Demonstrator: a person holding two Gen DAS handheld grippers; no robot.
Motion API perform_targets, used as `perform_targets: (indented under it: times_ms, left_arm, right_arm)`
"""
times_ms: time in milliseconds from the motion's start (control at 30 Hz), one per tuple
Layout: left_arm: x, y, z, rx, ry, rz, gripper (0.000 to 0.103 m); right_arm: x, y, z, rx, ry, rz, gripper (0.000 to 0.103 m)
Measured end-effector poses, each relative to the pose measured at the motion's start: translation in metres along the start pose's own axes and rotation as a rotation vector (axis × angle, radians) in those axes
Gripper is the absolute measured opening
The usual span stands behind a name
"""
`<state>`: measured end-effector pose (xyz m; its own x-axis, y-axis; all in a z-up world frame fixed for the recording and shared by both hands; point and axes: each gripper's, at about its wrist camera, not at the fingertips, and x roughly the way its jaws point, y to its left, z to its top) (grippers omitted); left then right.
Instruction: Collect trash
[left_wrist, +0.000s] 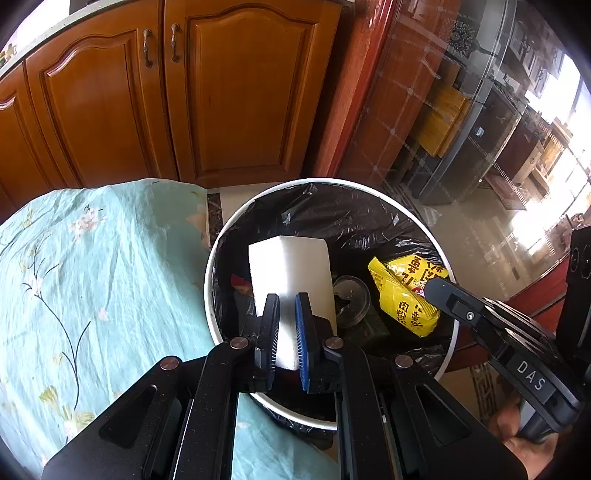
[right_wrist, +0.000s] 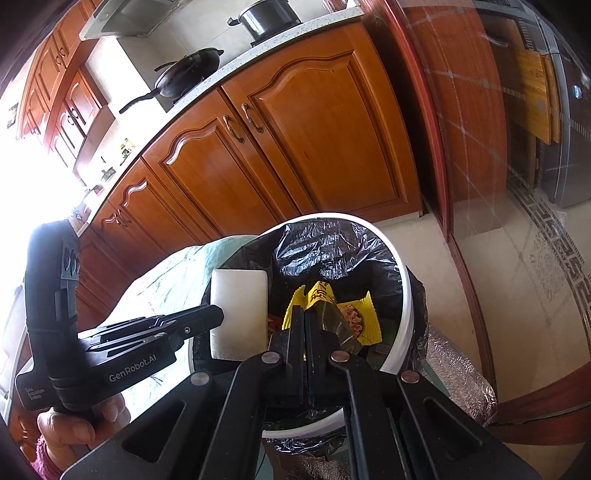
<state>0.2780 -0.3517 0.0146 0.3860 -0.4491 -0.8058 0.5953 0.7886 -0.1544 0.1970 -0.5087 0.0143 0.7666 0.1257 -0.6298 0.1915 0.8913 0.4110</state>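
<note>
A white foam block (left_wrist: 291, 273) hangs over the open bin, and my left gripper (left_wrist: 286, 332) is shut on its lower end with the blue pads (left_wrist: 301, 332) pressing both sides. The bin has a white rim (left_wrist: 221, 243) and a black bag liner. To the right, my right gripper (left_wrist: 432, 288) is shut on a yellow snack packet (left_wrist: 399, 295) just above the liner. In the right wrist view the right gripper (right_wrist: 304, 325) pinches the yellow packet (right_wrist: 365, 317) over the bin rim (right_wrist: 406, 295). The left gripper (right_wrist: 218, 317) holds the foam block (right_wrist: 240, 306) beside it.
A dark round lid (left_wrist: 351, 299) and other scraps lie inside the bin. A teal floral cloth (left_wrist: 92, 277) covers the surface left of the bin. Wooden cabinets (left_wrist: 221, 92) stand behind, a glass door (left_wrist: 424, 110) to the right. A person's hand (right_wrist: 74, 424) grips the left handle.
</note>
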Motion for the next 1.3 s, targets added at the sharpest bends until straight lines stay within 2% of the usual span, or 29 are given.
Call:
perform_targets:
  times_ms: [300,367,500,600,667,733,800,867,933,1000,1167,1300]
  left_arm:
    - [0.003,0.000,0.001,0.000,0.013,-0.001,0.009]
    - [0.003,0.001,0.001,-0.004,0.022,-0.005,0.011]
    - [-0.003,0.000,-0.002,-0.004,0.020,-0.019,0.013]
    - [-0.013,0.001,-0.007,-0.011,0.000,-0.022,0.027]
    - [-0.021,0.003,-0.012,-0.018,-0.018,-0.016,0.034]
    - [-0.028,0.009,-0.019,-0.045,-0.028,-0.031,0.044]
    - [-0.037,0.015,-0.028,-0.070,-0.046,-0.035,0.050]
    - [-0.046,0.021,-0.039,-0.086,-0.066,-0.024,0.054]
    - [-0.055,0.028,-0.050,-0.108,-0.087,-0.020,0.057]
    - [-0.064,0.034,-0.061,-0.128,-0.110,-0.009,0.057]
    - [-0.093,0.047,-0.089,-0.163,-0.180,0.009,0.062]
    - [-0.117,0.057,-0.119,-0.183,-0.236,0.024,0.066]
  right_arm:
    - [0.000,0.000,0.000,0.006,0.002,-0.007,0.001]
    - [0.000,0.000,-0.001,0.008,0.008,0.000,0.006]
    - [-0.001,-0.004,0.000,0.028,0.009,0.008,0.010]
    - [-0.005,-0.005,-0.001,0.041,-0.001,0.013,0.013]
    - [-0.008,-0.004,-0.003,0.045,-0.005,0.018,0.020]
    - [-0.012,-0.002,-0.004,0.047,-0.015,0.026,0.041]
    - [-0.017,0.001,-0.007,0.047,-0.026,0.038,0.050]
    - [-0.020,0.004,-0.011,0.053,-0.029,0.051,0.054]
    - [-0.024,0.008,-0.018,0.053,-0.039,0.062,0.065]
    - [-0.028,0.014,-0.026,0.051,-0.052,0.062,0.070]
    - [-0.039,0.027,-0.045,0.054,-0.081,0.064,0.071]
    - [-0.053,0.040,-0.067,0.049,-0.135,0.043,0.081]
